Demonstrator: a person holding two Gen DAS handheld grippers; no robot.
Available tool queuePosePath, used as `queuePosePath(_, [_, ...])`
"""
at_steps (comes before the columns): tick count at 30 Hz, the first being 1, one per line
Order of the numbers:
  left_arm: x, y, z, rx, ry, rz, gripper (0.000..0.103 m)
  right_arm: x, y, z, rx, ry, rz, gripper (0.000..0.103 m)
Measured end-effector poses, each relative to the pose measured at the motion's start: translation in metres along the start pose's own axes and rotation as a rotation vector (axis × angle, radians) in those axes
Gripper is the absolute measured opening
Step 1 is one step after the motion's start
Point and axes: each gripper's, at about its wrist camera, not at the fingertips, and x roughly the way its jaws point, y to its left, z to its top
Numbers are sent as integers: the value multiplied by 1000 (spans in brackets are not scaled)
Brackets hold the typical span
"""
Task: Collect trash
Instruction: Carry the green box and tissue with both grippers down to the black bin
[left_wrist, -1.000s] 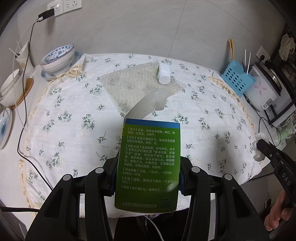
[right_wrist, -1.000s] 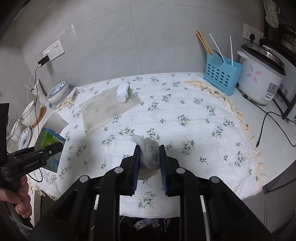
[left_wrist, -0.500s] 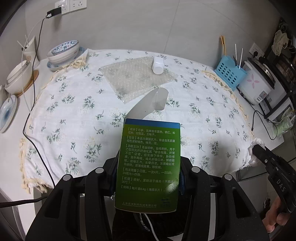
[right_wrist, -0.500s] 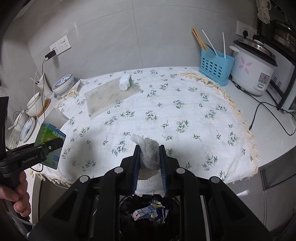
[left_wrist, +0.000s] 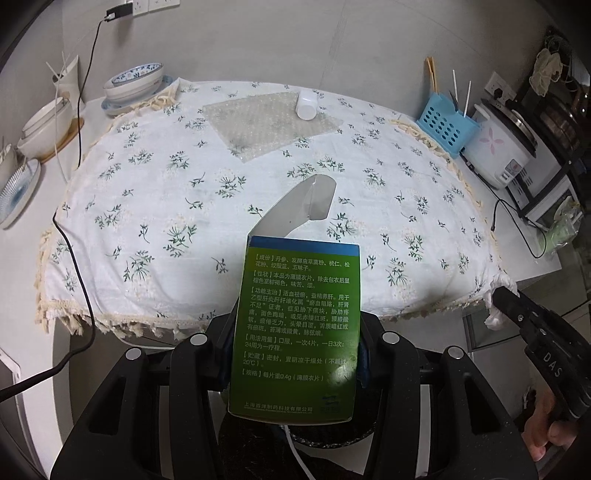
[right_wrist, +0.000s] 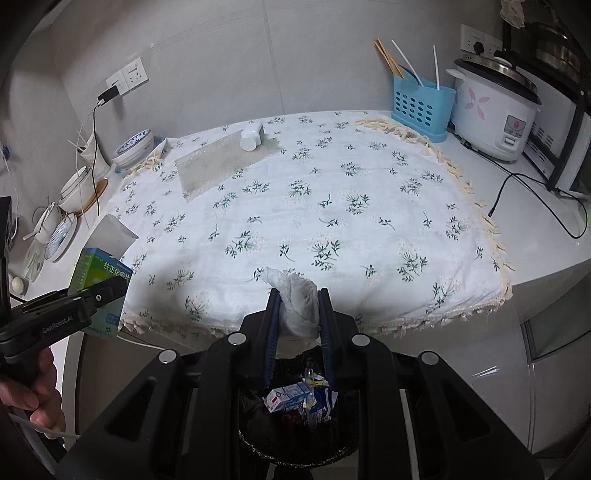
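Disposal step: both grippers carry trash clear of the table's near edge.

The right gripper (right_wrist: 298, 314) pinches a crumpled tissue (right_wrist: 297, 306) directly above the bin (right_wrist: 295, 448); the left gripper (left_wrist: 295, 354) clamps a green medicine box (left_wrist: 295, 328). Judged next: release the tissue, then bring the box over.
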Motion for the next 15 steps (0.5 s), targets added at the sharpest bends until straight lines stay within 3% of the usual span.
queuePosePath(7, [6,-7,-34,29,31,-47,47,1,0,-29,-15,45,-11,19])
queuePosePath(15, [23,-7,-71,42,99,-52,47,15,-6,-62,-5,108,-9,19])
